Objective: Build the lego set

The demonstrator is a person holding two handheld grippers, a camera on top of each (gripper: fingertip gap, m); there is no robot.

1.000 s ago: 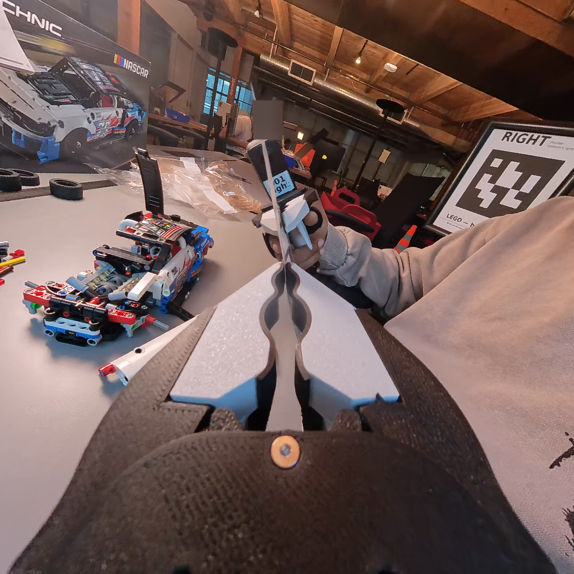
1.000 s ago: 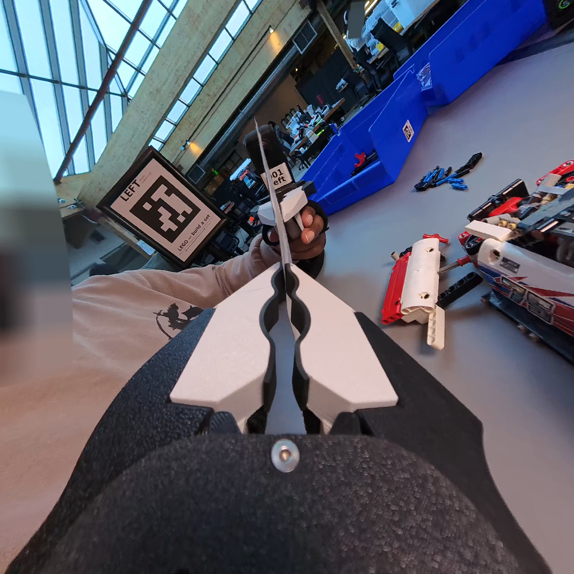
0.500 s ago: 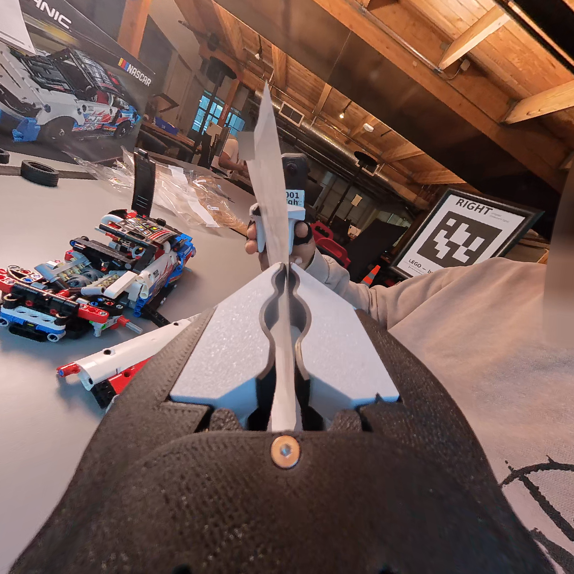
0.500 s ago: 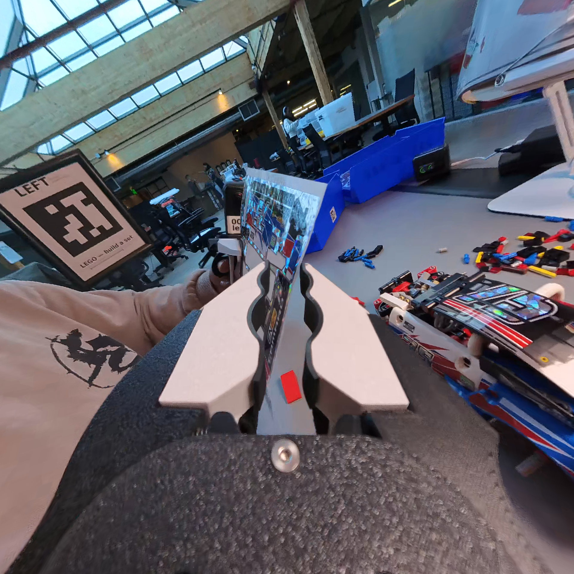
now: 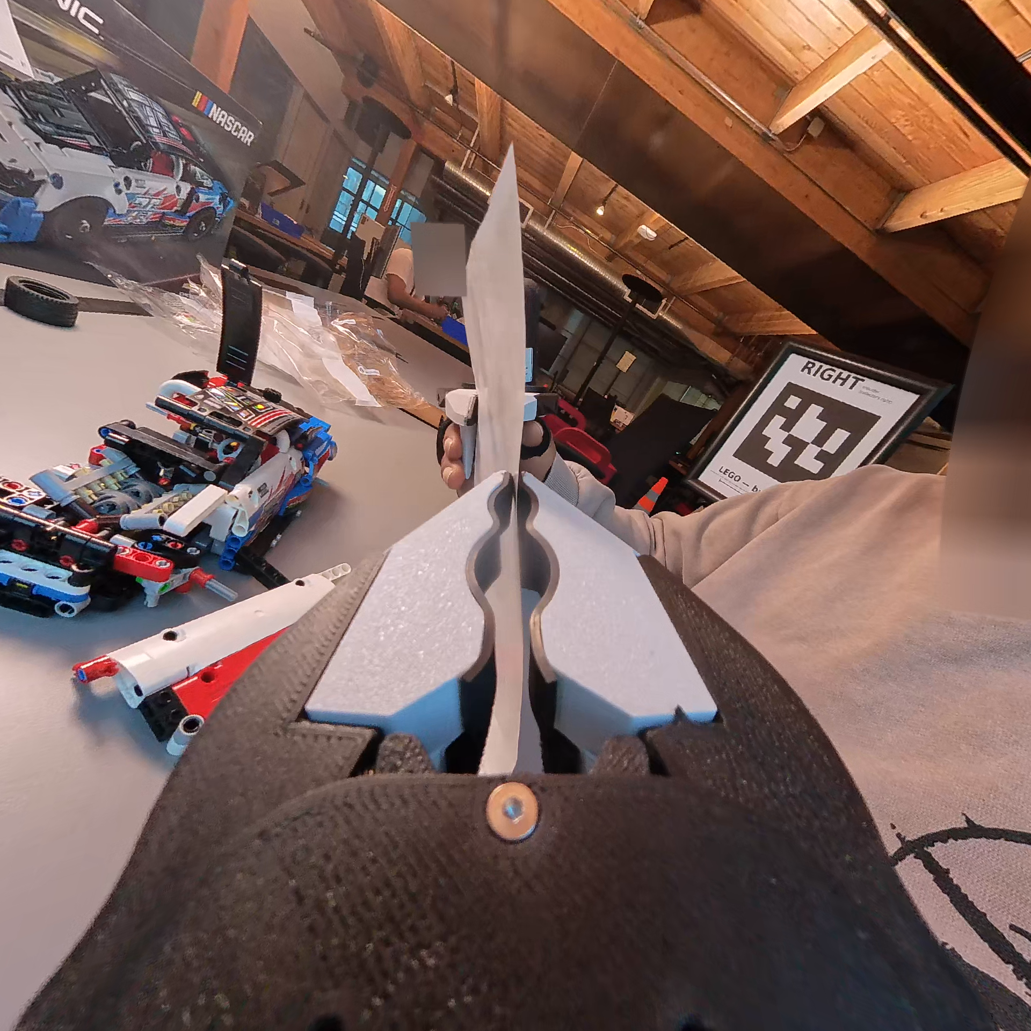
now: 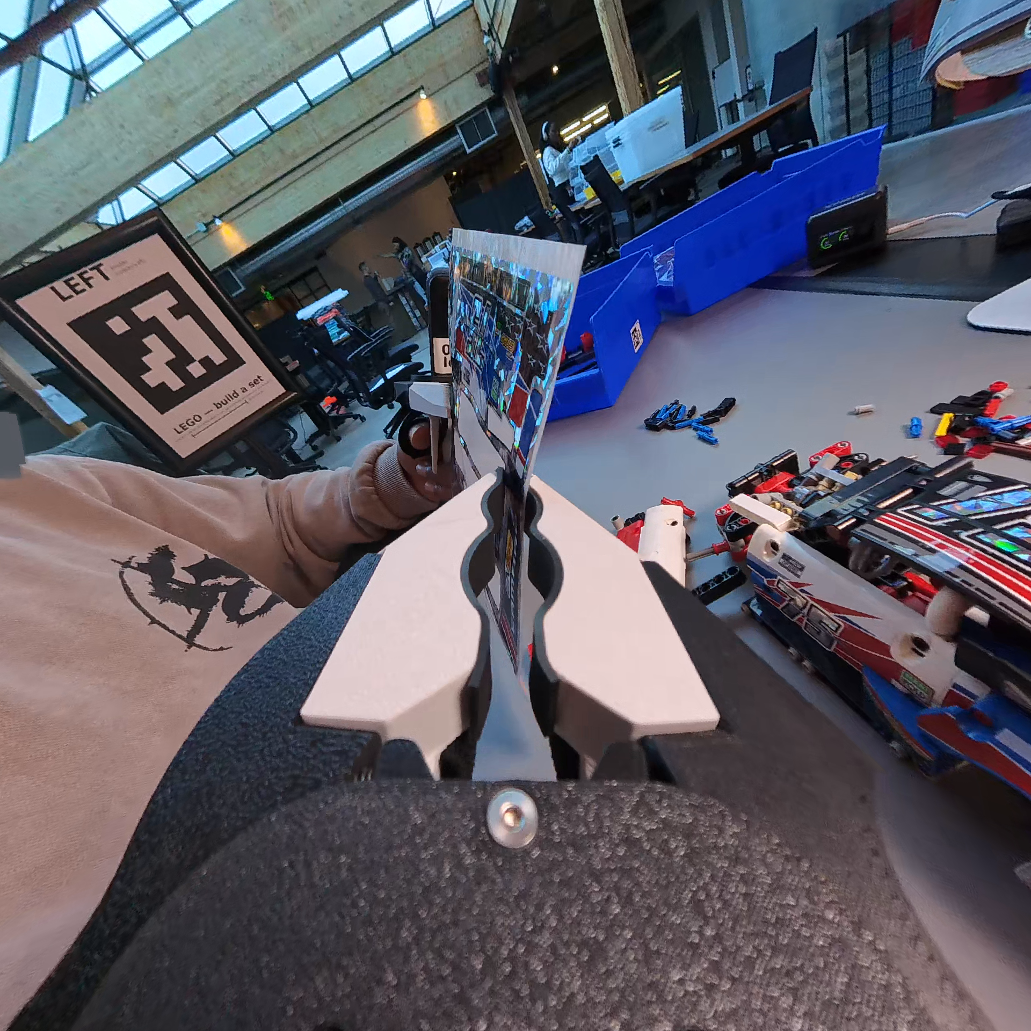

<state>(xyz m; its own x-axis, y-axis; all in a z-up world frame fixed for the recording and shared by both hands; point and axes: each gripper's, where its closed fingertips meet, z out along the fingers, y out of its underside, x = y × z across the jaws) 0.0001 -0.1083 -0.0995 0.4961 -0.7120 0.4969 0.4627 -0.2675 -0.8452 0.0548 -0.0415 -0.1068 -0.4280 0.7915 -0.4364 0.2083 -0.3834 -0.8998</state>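
Note:
A shiny sticker sheet [image 6: 507, 346] stands upright between both grippers; the left wrist view shows its white back [image 5: 494, 312] nearly edge-on. My left gripper [image 5: 513, 480] is shut on the sheet's near edge. My right gripper [image 6: 510, 480] is shut on the opposite edge. Each gripper shows behind the sheet in the other's view, held by a hand. The part-built race car [image 5: 167, 480] sits on the grey table, left of my left gripper and right of my right gripper [image 6: 892, 569]. A loose white and red panel piece [image 5: 212, 647] lies in front of it.
The set's box [image 5: 100, 139], a black tyre [image 5: 40, 301] and empty plastic bags [image 5: 329, 351] stand beyond the car. Blue bins [image 6: 725, 251] and loose small pieces [image 6: 686, 418] lie farther off. Framed marker signs [image 5: 809, 424] and the person's sleeve [image 6: 279, 519] are close by. Left tips to right tips: about 10 cm. It is some 15 cm from my right tips to the part-built race car [image 5: 167, 480].
The sheet has turned so its printed face shows in the right wrist view. My right gripper's jaws stood apart around it half a second ago and are now shut on it.

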